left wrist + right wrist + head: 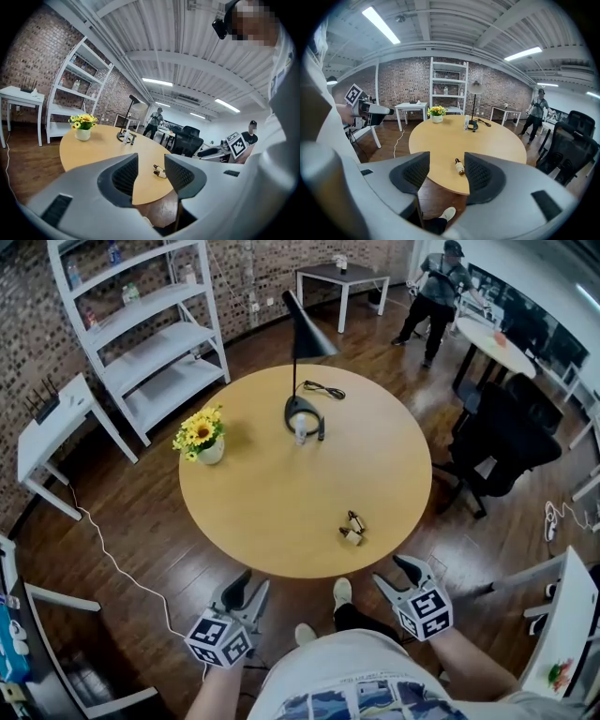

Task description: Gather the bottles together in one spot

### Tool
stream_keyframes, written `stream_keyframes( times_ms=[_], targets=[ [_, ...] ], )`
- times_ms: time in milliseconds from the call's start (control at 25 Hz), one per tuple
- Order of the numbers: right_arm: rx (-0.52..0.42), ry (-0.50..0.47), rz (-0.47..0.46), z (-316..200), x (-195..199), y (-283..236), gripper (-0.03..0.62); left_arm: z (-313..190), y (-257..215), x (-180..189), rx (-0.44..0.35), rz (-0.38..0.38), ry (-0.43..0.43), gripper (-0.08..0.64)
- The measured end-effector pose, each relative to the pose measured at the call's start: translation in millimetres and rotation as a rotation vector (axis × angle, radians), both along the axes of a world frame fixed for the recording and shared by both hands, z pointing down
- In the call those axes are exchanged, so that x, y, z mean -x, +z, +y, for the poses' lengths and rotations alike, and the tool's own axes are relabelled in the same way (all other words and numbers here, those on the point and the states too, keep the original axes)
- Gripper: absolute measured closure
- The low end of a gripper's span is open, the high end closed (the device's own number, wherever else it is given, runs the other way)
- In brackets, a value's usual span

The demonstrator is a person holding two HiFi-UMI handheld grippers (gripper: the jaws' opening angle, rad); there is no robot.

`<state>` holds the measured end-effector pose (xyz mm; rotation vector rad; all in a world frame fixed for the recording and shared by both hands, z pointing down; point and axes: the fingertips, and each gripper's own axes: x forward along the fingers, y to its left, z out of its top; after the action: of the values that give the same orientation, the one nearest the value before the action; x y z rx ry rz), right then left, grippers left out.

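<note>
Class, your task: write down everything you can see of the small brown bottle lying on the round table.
The small brown bottle lies on its side on the round wooden table, near the edge closest to the person. It looks like dark amber glass, with a dark cap and a pale label round its middle. The cap end points away from the person, toward the table's centre. Nothing but the tabletop touches it.

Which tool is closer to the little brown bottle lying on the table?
Right. The right tool hovers just off the table, slightly right of the bottle. The left tool is also off the edge, farther away on the bottle's left.
</note>
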<state>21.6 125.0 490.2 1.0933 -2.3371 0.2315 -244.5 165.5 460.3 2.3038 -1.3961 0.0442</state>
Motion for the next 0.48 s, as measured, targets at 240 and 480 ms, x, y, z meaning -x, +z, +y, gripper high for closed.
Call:
stream_keyframes(
  times_ms=[240,480],
  targets=[
    [0.058,-0.074,0.085,-15.7,13.7,45.1,0.337,-0.1,14.0,-1.3,0.04,0.005,0.013,0.405],
    [0.177,-0.099,0.193,-69.6,13.8,137.3,0.339,-11.5,20.0,-3.7,0.073,-0.01,0.005,0.405]
  ],
)
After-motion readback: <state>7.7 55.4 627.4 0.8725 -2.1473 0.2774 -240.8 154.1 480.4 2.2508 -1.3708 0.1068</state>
